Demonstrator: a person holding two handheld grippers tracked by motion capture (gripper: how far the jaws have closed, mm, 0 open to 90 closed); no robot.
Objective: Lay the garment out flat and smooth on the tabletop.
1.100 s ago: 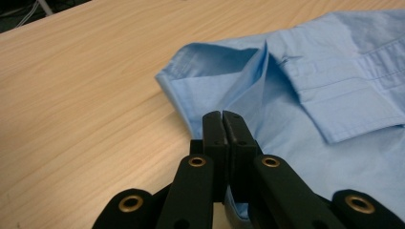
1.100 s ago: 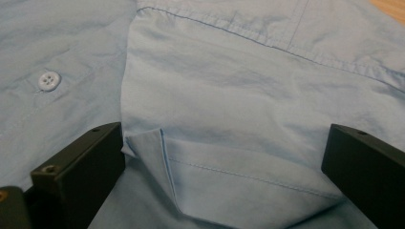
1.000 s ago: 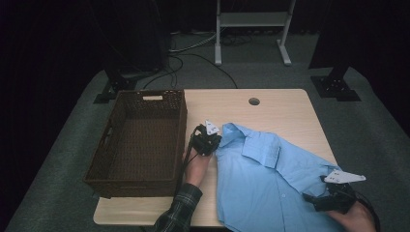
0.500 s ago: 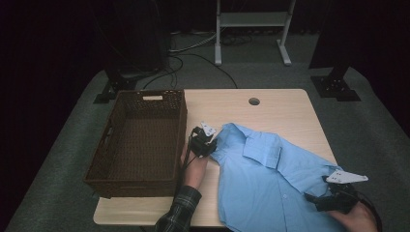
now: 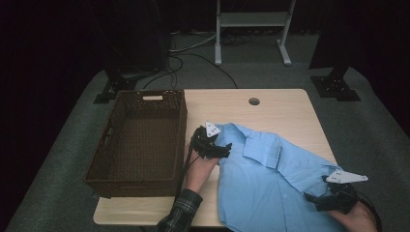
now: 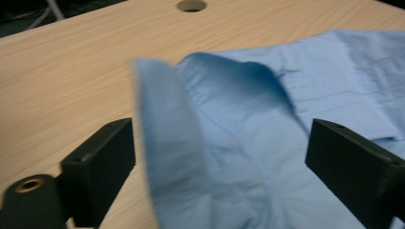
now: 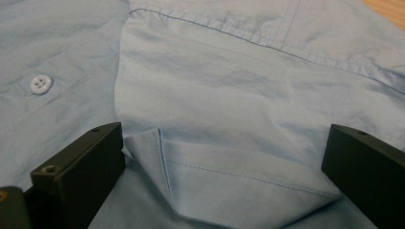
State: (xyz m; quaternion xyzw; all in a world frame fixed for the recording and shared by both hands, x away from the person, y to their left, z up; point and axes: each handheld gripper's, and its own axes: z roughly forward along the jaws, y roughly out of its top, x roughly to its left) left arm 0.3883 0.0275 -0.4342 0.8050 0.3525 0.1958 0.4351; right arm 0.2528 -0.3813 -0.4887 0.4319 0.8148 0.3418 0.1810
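Note:
A light blue shirt [image 5: 270,179] lies spread over the right half of the wooden table [image 5: 280,108], collar end toward the middle. My left gripper [image 5: 223,149] sits at the shirt's left edge. In the left gripper view its jaws [image 6: 219,138] have just been opening and stand wide apart; a blurred fold of the shirt [image 6: 167,143] hangs loose between them, touching neither pad. My right gripper [image 5: 314,200] rests at the shirt's lower right. Its jaws [image 7: 224,138] stand wide open over flat cloth with a hem corner [image 7: 162,157] and a white button [image 7: 41,84].
A dark woven basket [image 5: 180,125] stands on the table's left half, close to my left hand. A round cable hole [image 5: 254,101] is in the table's far part. Stands and cables are on the floor beyond the table.
The left gripper has shifted slightly toward the shirt's edge and let go of the cloth, which now slips loose between its jaws. The right gripper has stayed put.

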